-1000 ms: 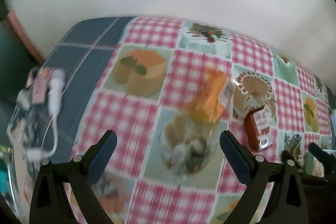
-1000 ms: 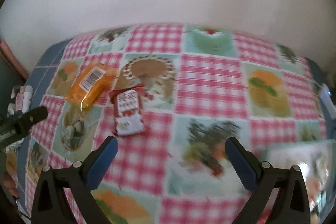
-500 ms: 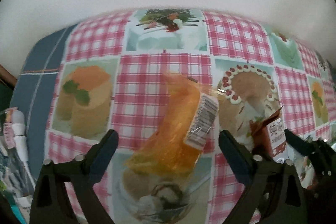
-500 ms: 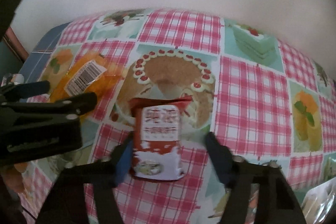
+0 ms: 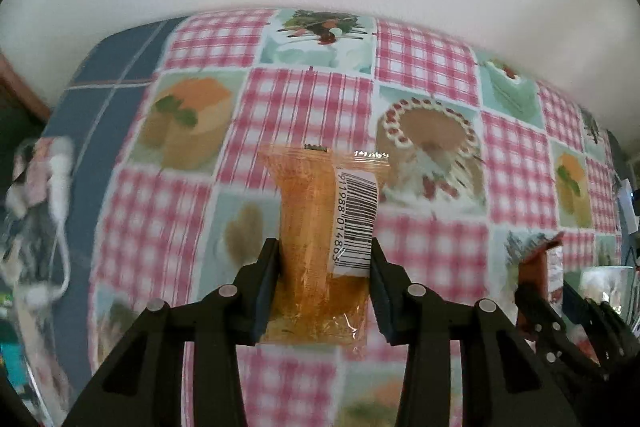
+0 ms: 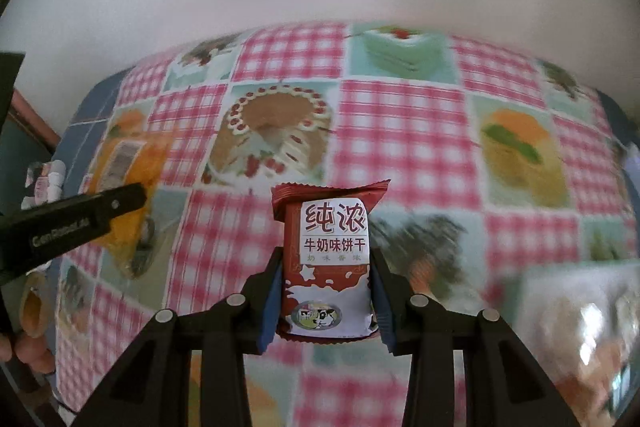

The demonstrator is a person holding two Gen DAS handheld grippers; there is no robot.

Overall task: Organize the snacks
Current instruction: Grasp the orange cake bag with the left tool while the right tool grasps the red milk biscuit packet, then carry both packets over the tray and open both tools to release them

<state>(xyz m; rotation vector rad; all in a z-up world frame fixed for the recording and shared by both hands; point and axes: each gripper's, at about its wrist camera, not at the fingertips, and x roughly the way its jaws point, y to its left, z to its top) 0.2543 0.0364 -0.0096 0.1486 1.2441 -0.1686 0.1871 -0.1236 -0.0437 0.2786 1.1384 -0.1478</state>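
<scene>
Snacks, two in number, are each clamped in a gripper above the table (image 5: 432, 51). The table carries a cloth of pink-and-white checks and cake pictures, with a blue border at its left side.

Left gripper (image 5: 324, 291): its jaws have just been closing and now press on both long sides of the orange packet (image 5: 316, 227). The packet is a clear wrapper with orange contents and a white barcode label along its right edge. It points away from the camera, its far sealed end over the checked cloth. In the right wrist view the same packet (image 6: 128, 171) appears at the left, blurred, behind one black finger (image 6: 80, 215) of the left gripper.

Right gripper (image 6: 326, 295): its jaws have just been closing and now press on both sides of the red biscuit packet (image 6: 330, 259). The packet stands upright between the blue pads (image 6: 272, 299), label facing the camera, crimped top edge uppermost. In the left wrist view this packet (image 5: 536, 267) shows at the far right, only partly visible.

A white cable (image 5: 60, 187) lies at the left edge of the table. A clear, shiny container (image 6: 576, 323) sits at the lower right, too blurred to identify its contents.
</scene>
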